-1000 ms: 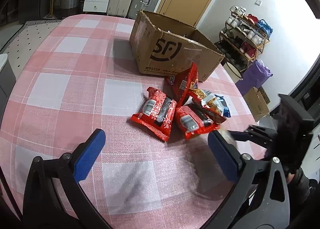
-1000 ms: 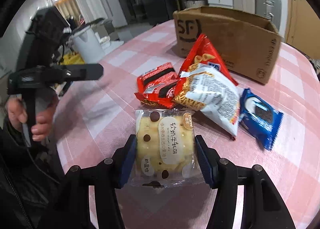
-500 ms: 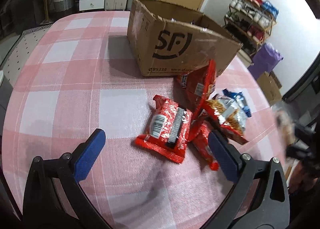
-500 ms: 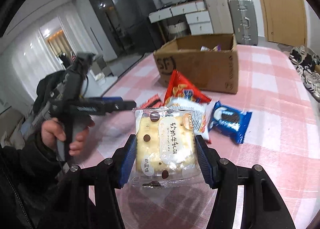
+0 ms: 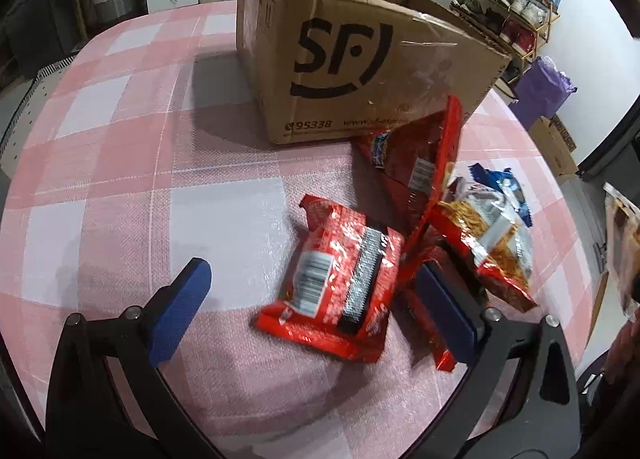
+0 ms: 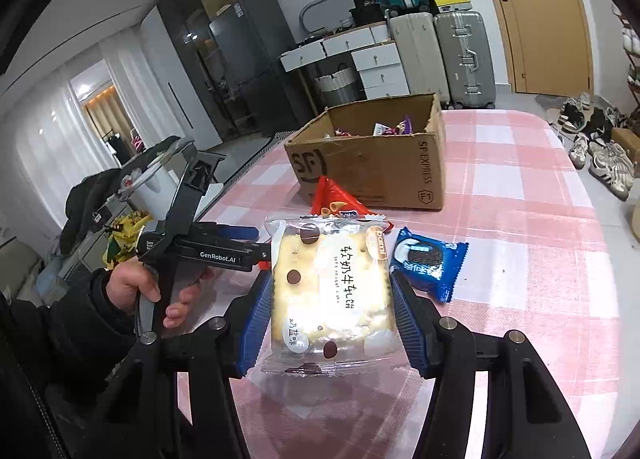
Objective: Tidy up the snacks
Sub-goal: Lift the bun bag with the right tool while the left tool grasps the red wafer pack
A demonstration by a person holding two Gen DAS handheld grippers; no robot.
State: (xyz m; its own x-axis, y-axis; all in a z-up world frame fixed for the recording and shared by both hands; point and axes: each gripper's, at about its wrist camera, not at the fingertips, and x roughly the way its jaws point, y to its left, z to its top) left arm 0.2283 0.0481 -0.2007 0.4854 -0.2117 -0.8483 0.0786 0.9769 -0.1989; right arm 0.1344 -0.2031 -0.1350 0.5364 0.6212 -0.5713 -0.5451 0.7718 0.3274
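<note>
Clear-wrapped nougat cake (image 6: 330, 291) between right claw (image 6: 330, 313) pads

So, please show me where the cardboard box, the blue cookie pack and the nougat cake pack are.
cardboard box (image 6: 372, 175), right wrist view, front wall.
blue cookie pack (image 6: 426, 261), right wrist view, middle of wrapper.
nougat cake pack (image 6: 330, 291), right wrist view, label centre.

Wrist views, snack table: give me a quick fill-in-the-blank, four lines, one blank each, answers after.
1. The right gripper is shut on a clear packet of ____.
2. The cardboard box bears the printed letters ____.
3. The left gripper has its jaws ____, with a red snack packet lying on the table between them.
4. The cookie packet beside the held snack is ____ in colour.

Answers: nougat cake; SF; open; blue
</note>
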